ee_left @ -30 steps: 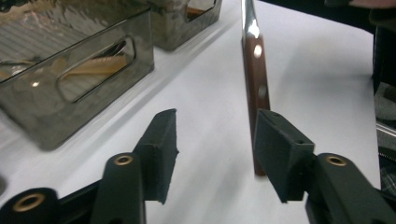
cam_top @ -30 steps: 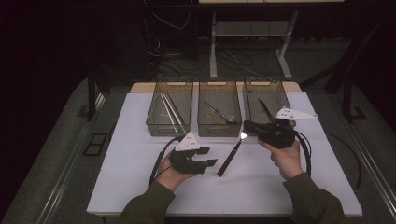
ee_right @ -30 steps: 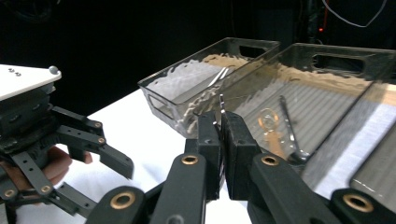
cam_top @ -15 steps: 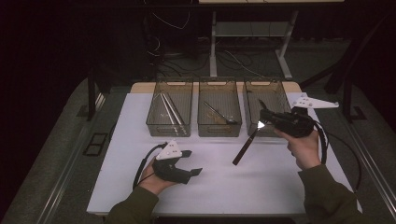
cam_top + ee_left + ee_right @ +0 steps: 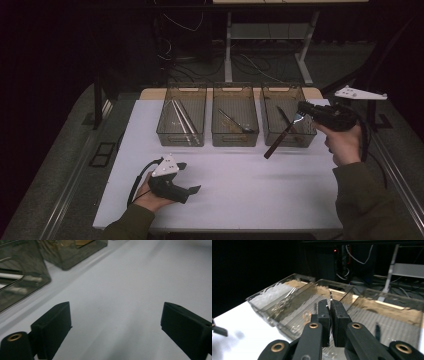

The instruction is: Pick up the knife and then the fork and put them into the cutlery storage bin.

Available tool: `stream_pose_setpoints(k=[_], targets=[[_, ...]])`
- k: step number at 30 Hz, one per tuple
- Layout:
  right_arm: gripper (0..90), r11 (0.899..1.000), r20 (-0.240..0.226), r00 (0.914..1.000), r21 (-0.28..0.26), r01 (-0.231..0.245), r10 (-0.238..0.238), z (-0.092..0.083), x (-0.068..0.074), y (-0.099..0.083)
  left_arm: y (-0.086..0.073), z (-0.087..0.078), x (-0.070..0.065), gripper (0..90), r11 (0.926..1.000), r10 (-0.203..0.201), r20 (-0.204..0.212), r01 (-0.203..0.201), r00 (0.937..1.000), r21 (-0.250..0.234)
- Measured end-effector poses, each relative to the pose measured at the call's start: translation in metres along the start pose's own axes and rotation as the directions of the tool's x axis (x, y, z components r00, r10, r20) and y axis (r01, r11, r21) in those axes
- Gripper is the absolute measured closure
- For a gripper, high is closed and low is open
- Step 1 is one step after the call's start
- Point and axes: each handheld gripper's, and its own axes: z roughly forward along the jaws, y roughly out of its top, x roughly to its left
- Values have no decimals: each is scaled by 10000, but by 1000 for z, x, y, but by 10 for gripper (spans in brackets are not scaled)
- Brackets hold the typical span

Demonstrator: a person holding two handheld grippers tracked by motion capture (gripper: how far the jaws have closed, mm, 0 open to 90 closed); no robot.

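Right gripper [image 5: 301, 113] clamped on knife [image 5: 283, 136] over right bin [image 5: 287, 120], left gripper [image 5: 192, 177] just opened, empty, middle bin [image 5: 235, 117] beside

The right tongs [image 5: 300, 116] carried the knife [image 5: 281, 137] to the right-hand bin [image 5: 288, 142] — the left tongs [image 5: 189, 177] have just been opening, empty.

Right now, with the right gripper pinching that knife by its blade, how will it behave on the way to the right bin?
The knife looks stiff: it hangs straight from the right gripper. Its dark handle droops low, so it may pivot in the jaws. The blade looks thin and smooth, so it could slip. The right bin is close.
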Motion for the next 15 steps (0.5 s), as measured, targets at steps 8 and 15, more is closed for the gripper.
stream_pose_setpoints(k=[8, 15], targets=[[867, 9996, 901, 9958, -233, -129, 150, -3, -27, 29, -2, 1, 2, 0, 10000, -10, -129, 10, 9999, 11], [867, 9996, 1786, 9839, -270, 0, 48, 0, -47, 57, -1, 1, 0, 0, 9999, -112, -70, 112, 9999, -10]])
